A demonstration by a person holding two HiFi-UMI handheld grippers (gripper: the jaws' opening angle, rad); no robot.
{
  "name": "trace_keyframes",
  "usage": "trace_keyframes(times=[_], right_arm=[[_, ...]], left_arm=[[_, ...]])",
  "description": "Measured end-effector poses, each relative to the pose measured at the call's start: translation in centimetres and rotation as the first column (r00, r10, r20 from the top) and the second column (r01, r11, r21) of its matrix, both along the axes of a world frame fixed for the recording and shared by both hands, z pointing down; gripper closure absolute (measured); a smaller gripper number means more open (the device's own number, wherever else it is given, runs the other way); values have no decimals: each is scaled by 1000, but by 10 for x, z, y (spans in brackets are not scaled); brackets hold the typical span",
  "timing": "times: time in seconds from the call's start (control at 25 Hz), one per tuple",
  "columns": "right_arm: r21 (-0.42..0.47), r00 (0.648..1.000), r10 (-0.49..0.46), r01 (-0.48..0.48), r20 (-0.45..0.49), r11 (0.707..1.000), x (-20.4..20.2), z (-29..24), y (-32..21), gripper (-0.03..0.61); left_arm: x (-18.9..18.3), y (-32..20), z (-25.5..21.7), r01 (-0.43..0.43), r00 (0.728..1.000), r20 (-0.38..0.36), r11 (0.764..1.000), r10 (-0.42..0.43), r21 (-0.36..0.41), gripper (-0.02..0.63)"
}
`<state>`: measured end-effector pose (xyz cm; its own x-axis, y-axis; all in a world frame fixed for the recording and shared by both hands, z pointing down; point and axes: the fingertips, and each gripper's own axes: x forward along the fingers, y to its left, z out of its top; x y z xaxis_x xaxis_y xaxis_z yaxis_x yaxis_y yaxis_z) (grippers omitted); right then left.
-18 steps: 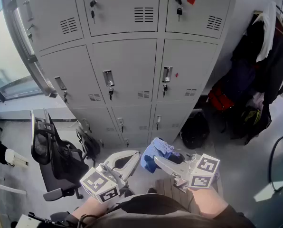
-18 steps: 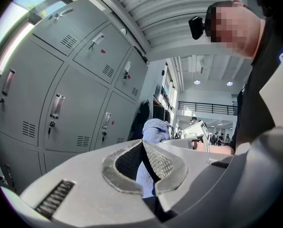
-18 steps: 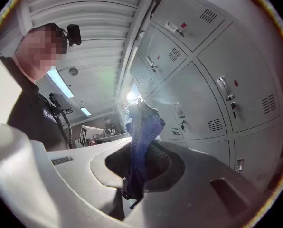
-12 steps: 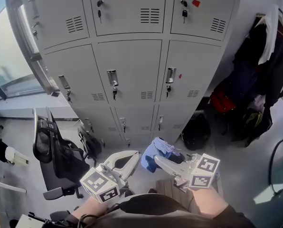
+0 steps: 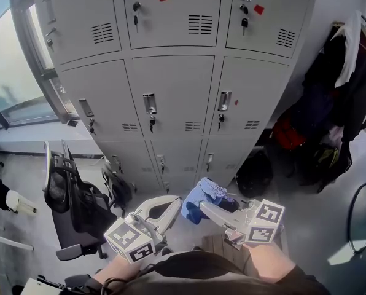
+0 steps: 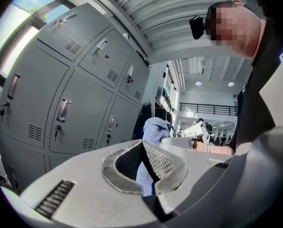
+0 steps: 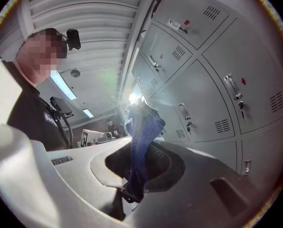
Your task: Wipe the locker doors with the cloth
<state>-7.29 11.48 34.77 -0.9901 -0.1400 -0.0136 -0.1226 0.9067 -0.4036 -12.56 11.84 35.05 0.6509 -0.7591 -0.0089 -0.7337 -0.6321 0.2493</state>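
Grey locker doors (image 5: 171,97) with handles, keys and vents stand in front of me and fill the upper head view. My right gripper (image 5: 202,205) is low in the middle and shut on a blue cloth (image 5: 201,192), which bunches up above its jaws. In the right gripper view the cloth (image 7: 144,122) hangs down between the jaws of that gripper (image 7: 134,148), with the lockers (image 7: 217,94) beyond. My left gripper (image 5: 175,201) is beside it, jaws together and empty. From the left gripper (image 6: 142,144) the cloth (image 6: 155,127) shows just past the jaw tips.
A black office chair (image 5: 72,195) stands at the lower left by a window (image 5: 11,72). Dark coats (image 5: 349,85) hang at the right, above a red bag (image 5: 287,131) and a black bag (image 5: 253,168) on the floor beside the lockers.
The head view has shifted a little, so the lockers sit lower and further right in the picture. Both grippers and the cloth keep their places.
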Motion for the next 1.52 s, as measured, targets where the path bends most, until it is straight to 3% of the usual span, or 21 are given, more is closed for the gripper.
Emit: trace_keyframes(times=[0.88,1.28,1.52], right_arm=[[-11,997,66,-66,-44,998,-67,6,-18,525],[2,999,45,-45,-29,999,-69,3,-82,525],[28,1000,14,-13,-15,1000,-37,-12,-159,525]], left_arm=[[-67,-26,-5,-69,998,-3,997,69,45,614],[-62,-90,-14,-85,996,26,993,83,79,614],[-38,-163,-29,-41,998,55,995,36,94,614]])
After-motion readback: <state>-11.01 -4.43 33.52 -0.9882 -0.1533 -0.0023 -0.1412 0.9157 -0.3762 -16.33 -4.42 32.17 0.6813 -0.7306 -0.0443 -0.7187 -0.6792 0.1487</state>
